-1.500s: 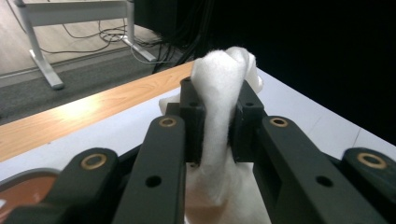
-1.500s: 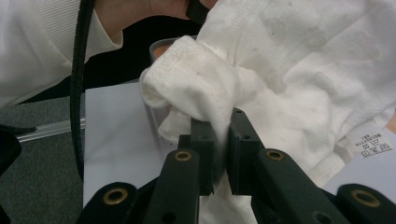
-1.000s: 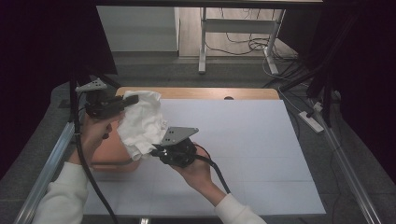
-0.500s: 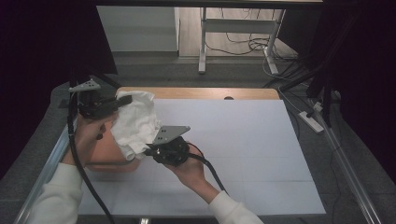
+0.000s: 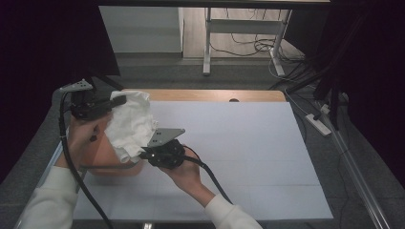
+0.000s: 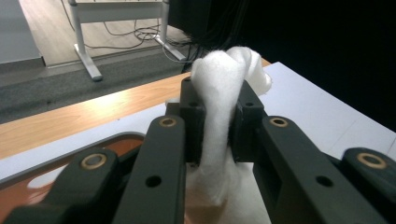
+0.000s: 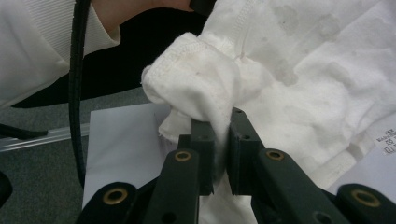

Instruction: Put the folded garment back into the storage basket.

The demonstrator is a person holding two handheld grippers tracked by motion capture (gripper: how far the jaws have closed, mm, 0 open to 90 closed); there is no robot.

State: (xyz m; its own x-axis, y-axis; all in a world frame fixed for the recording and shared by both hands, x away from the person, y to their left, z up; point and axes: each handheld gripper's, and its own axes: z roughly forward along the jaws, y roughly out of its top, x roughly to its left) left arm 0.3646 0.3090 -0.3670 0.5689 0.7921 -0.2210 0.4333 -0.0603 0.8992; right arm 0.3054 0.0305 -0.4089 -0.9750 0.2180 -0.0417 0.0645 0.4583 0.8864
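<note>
White crumpled cotton garment (image 5: 130, 125) held up between both grippers above orange-brown tray (image 5: 102, 160) at left edge of white-covered table (image 5: 248, 157). Left gripper (image 6: 219, 123) pinching an upper fold, pads pressed tight on cloth. Right gripper (image 7: 222, 140) clamped on a stitched hem low down, near a small label (image 7: 385, 138).

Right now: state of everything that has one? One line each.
white garment: bunched, lifted off the table, held between both grippers.
left gripper: shut on a fold of the garment.
right gripper: shut on the hemmed edge of the garment.
orange tray: flat on the table's left side, under the garment; contents hidden.
white sheet: lying flat over the tabletop.
</note>
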